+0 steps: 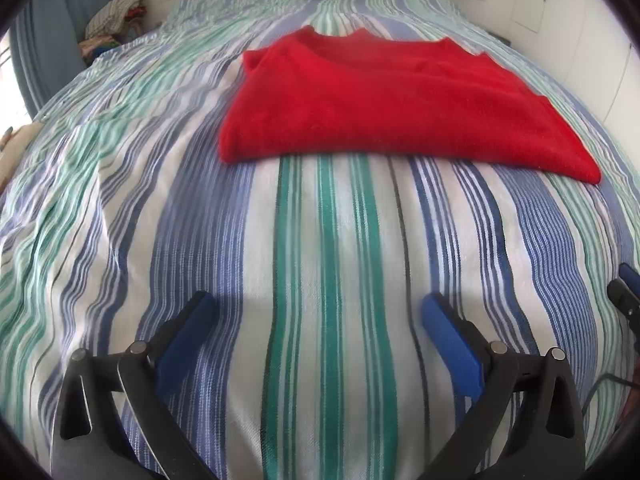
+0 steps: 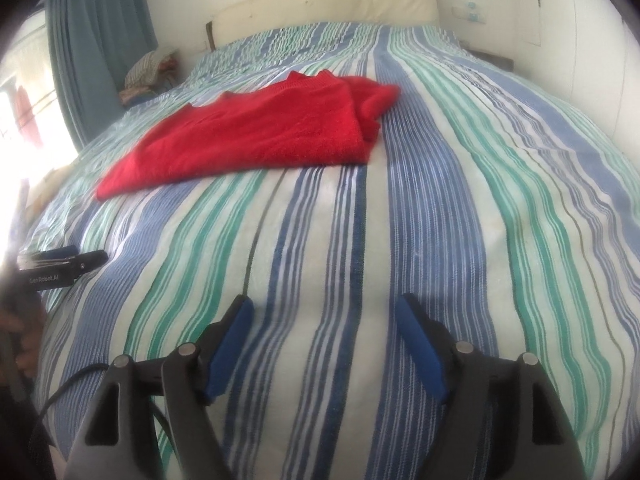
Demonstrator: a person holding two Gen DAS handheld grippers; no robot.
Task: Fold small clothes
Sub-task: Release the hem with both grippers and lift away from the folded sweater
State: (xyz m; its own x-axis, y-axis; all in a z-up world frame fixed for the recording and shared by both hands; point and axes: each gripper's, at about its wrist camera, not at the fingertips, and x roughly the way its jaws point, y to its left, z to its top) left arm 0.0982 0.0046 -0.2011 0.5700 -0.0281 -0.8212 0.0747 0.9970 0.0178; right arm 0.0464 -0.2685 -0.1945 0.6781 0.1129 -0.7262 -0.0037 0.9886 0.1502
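A red knitted garment (image 1: pixel 392 100) lies folded flat on the striped bedspread (image 1: pixel 320 280), its neckline toward the headboard. In the right wrist view the same red garment (image 2: pixel 256 136) sits to the upper left, one side doubled over. My left gripper (image 1: pixel 318 302) hovers over bare bedspread well short of the garment's near edge, open wide with nothing between its blue pads. My right gripper (image 2: pixel 324 304) is open too, empty, above the stripes to the right of the garment. The left gripper's tip (image 2: pixel 68 260) shows at the left edge of the right wrist view.
A cream headboard (image 2: pixel 320 4) closes the far end of the bed. A pile of clothes (image 1: pixel 116 16) sits beside the bed at the far left, next to blue curtains (image 2: pixel 96 40). White walls run along the right side.
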